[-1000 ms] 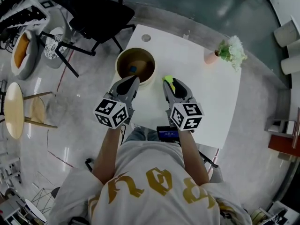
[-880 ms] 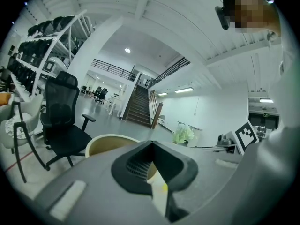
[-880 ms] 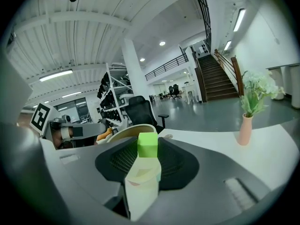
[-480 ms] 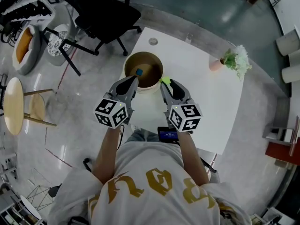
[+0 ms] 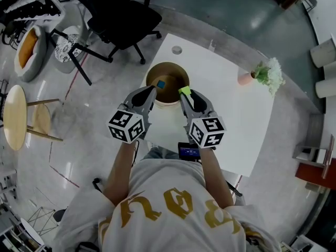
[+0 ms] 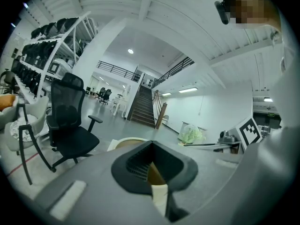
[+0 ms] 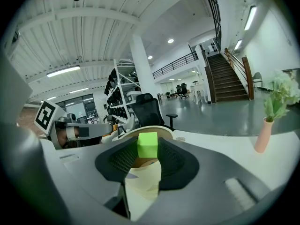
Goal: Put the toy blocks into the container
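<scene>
Right now the right tongs [image 5: 185,93] hold the green block [image 5: 184,91]. Their jaws are part-way open and pinch it between the very tips, and the right gripper view shows the block standing slightly above the pads. The left tongs [image 5: 149,92] carry nothing; their jaws meet at the tips. Both point at the round container [image 5: 148,76], which stands by the table's [image 5: 226,114] left edge with a blue block [image 5: 161,84] already in it. From the head view, the green block looks to sit about over the near right part of the rim, not clearly over the opening, and that is the main hazard. If the jaws let go here, the block would probably strike the rim and bounce out. It could then roll across the table, or go over the left edge to the floor. The hold is also shallow, so a jolt or a quick tilt could let the block slip out before it is over the opening. Either pair of tongs could also bump the wall on the way forward and push the container toward the table's left edge. The pink flower pot [image 5: 245,79] near the far right edge is well apart and looks safe.
</scene>
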`<state>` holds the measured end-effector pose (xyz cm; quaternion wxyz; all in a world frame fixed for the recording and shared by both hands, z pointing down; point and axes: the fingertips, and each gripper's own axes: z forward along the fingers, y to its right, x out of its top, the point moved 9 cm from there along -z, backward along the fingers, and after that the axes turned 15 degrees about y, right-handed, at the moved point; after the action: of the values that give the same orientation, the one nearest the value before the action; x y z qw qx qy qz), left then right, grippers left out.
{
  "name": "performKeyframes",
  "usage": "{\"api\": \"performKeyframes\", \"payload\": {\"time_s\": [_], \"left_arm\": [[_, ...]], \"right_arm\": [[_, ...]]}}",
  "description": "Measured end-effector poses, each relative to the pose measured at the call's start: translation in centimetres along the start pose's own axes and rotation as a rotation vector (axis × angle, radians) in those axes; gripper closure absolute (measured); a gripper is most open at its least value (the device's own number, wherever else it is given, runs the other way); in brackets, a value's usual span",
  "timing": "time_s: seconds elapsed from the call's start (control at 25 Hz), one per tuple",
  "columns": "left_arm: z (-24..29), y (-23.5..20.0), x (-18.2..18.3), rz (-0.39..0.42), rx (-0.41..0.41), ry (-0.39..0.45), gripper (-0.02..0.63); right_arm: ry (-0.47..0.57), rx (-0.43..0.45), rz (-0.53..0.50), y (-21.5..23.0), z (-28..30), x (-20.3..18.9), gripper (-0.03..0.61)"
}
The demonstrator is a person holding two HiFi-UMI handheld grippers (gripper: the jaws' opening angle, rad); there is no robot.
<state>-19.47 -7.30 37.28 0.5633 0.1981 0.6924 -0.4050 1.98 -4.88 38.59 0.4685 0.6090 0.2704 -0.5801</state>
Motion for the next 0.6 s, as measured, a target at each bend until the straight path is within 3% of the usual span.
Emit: {"api": "performKeyframes", "payload": {"time_s": [0.6], "left_arm": [[0.3, -1.5, -0.1, -0.018, -0.007, -0.020, 0.612]], "right_arm": [[-0.058, 0.003, -0.052, -0.9, 1.9, -1.0, 0.419]]}}
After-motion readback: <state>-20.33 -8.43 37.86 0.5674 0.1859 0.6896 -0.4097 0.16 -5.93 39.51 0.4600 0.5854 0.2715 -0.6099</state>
